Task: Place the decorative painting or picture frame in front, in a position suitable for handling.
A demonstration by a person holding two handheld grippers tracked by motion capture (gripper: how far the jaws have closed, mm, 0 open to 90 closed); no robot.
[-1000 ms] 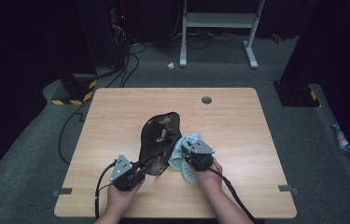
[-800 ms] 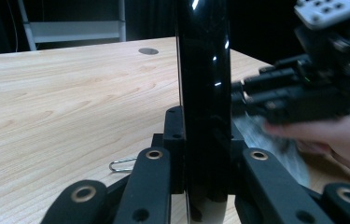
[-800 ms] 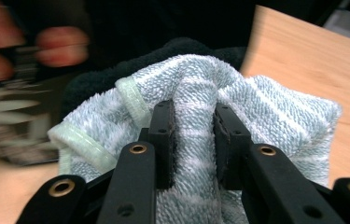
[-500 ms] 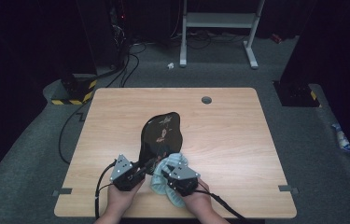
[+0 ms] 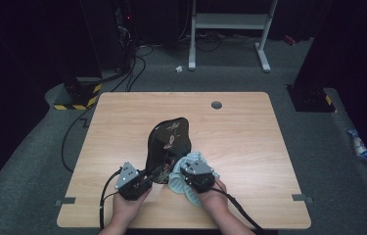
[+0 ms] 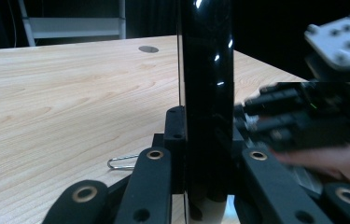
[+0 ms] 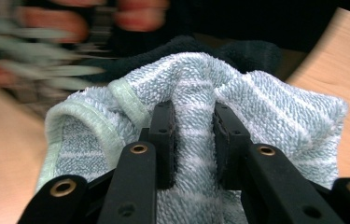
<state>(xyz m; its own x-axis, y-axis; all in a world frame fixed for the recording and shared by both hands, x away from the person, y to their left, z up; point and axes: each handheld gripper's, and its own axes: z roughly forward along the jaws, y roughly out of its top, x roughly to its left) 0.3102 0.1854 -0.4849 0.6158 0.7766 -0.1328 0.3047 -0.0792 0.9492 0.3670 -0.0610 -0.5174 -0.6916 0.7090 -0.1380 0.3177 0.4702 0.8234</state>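
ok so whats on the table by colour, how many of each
black: 1, the glossy tray, held on edge in the left claw
pale blue-green: 1, the towel, pinched in the right claw
silver: 1, the wire clip
total: 3

We see the tray [image 5: 167, 147] mid-table [image 5: 249, 147], the towel [image 5: 178, 182] touching its right near edge.

We have both forearms in from the near edge. Left tool [image 5: 133, 180] sits low, pointed forward and inward toward the right tool, jaws clamped on the edge of the black glossy plate [image 6: 206, 74], which stands upright between them. Right tool [image 5: 198, 175] just beside it, angled toward the left tool, jaws pinched on a fold of light blue towel [image 7: 275, 105]. Hands wrap each tool's body.
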